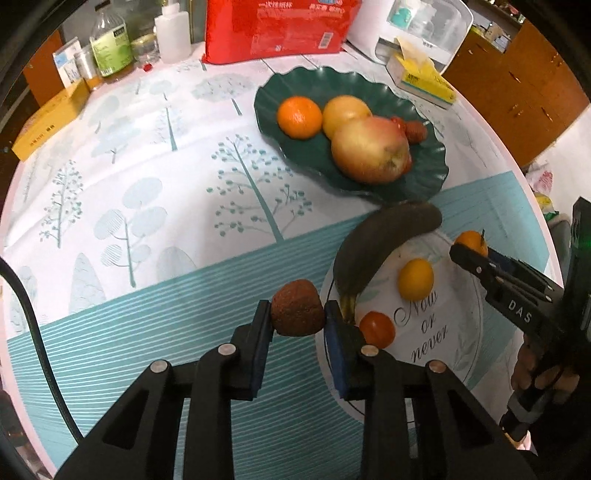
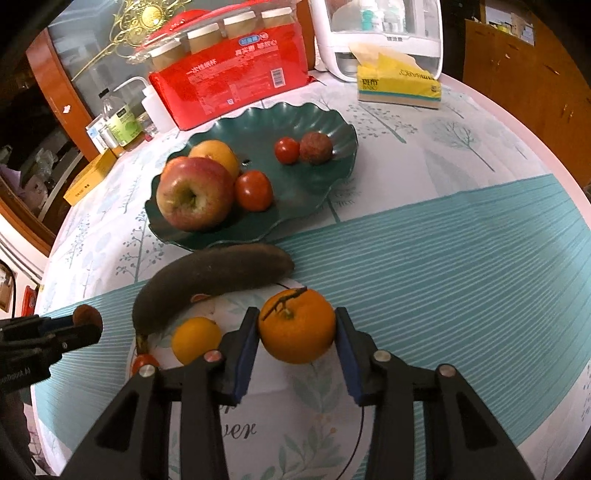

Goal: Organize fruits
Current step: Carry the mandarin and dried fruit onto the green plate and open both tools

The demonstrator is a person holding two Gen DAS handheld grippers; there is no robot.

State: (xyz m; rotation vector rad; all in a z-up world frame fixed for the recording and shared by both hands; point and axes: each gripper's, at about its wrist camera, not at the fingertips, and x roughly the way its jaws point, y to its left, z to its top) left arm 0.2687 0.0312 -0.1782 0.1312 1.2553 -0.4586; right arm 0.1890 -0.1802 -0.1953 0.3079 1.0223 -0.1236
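— Look at the left gripper [image 1: 297, 320]: its jaws are pinching a brown, rough-skinned fruit [image 1: 297, 313], held just off the rim of the white plate [image 1: 458, 332].

— And the right gripper [image 2: 297, 338]?

— Jaws on either side of a mandarin [image 2: 297, 325] with a bit of stem on top, both pads against its skin. It sits over the white plate, the one with the lettering on it.

— What else is on that plate?

— A small yellow-orange fruit [image 1: 416, 278], a little tomato [image 1: 377, 329] right beside the left jaws, and a banana [image 1: 380, 245] gone nearly black, its stem on the plate and its far end poking over the rim towards the green dish [image 1: 280, 88].

— The green dish is filling up, then?

— It holds a big apple [image 2: 194, 193], a yellow fruit [image 2: 218, 154] tucked behind it, an orange [image 1: 299, 117] on the far side, a tomato [image 2: 254, 190] touching the apple, and another tomato [image 2: 286, 150] just beside a dark red bumpy fruit [image 2: 316, 148].

— Where does the dish stand on the worktop?

— Middle of the worktop, on the tree-patterned cloth [image 1: 147, 166]; the white plate is nearer the front edge. Along the back edge there's a red packet [image 1: 277, 26], a yellow tissue box [image 2: 399, 86] and some bottles [image 1: 110, 44].
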